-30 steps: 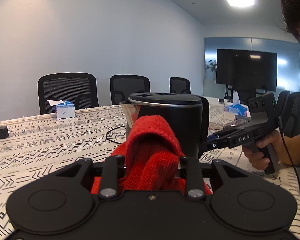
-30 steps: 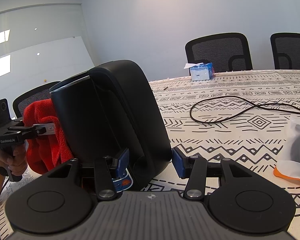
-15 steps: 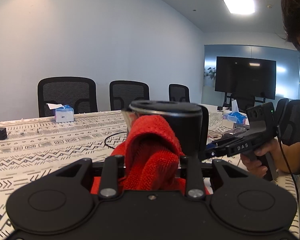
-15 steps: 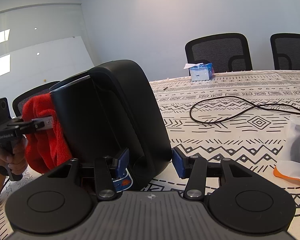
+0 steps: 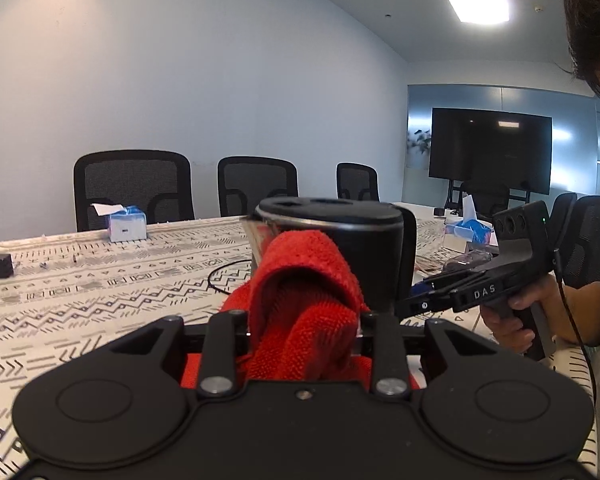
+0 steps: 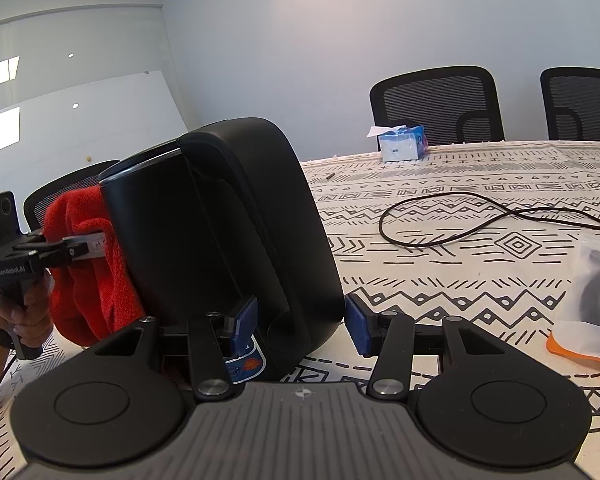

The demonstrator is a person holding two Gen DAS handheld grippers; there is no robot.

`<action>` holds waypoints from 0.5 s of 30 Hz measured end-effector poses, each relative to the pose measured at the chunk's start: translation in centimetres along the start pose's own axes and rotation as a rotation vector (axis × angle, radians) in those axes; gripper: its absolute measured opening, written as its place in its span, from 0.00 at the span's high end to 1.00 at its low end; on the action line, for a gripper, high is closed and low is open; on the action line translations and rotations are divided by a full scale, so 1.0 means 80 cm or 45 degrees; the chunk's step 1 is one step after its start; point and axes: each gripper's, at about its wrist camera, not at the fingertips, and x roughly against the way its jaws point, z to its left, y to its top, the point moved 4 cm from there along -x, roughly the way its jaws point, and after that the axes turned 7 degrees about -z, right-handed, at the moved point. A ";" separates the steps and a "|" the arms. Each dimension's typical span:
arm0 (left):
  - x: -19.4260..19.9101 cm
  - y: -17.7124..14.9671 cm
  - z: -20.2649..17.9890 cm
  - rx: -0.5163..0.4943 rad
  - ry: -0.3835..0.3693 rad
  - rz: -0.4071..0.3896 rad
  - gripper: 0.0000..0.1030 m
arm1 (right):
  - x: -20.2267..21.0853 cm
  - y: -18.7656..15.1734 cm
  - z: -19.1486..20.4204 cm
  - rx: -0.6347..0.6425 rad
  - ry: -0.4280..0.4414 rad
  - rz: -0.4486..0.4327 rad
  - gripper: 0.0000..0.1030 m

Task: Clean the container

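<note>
**Slip and tip risks while wiping the kettle**

Left wrist view. My left tool is clamped on the red cloth, which bulges between the fingers and presses against the side of the black kettle. The kettle stands upright on the surface with its lid on. My right tool reaches in at the kettle's handle side. Risk: the cloth is bunched, not flat, so a hard stroke could pull it out of the clamp, or bring a bare finger against the kettle wall. Risk: a sideways push high on the body could tip the kettle if the other side is not braced.

Right wrist view. My right tool stands wide, its blue pads either side of the handle's lower end; the right pad shows a clear gap, and contact at the left pad cannot be confirmed. I judge that the kettle is straddled rather than gripped, so the cloth's pressure could slide or rotate it on the patterned cover. A cable lies loose near the kettle; a sliding base could snag it.
</note>
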 end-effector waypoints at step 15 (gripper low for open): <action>-0.001 0.002 -0.003 -0.012 0.000 0.018 0.67 | 0.001 0.001 0.000 -0.003 0.001 0.001 0.54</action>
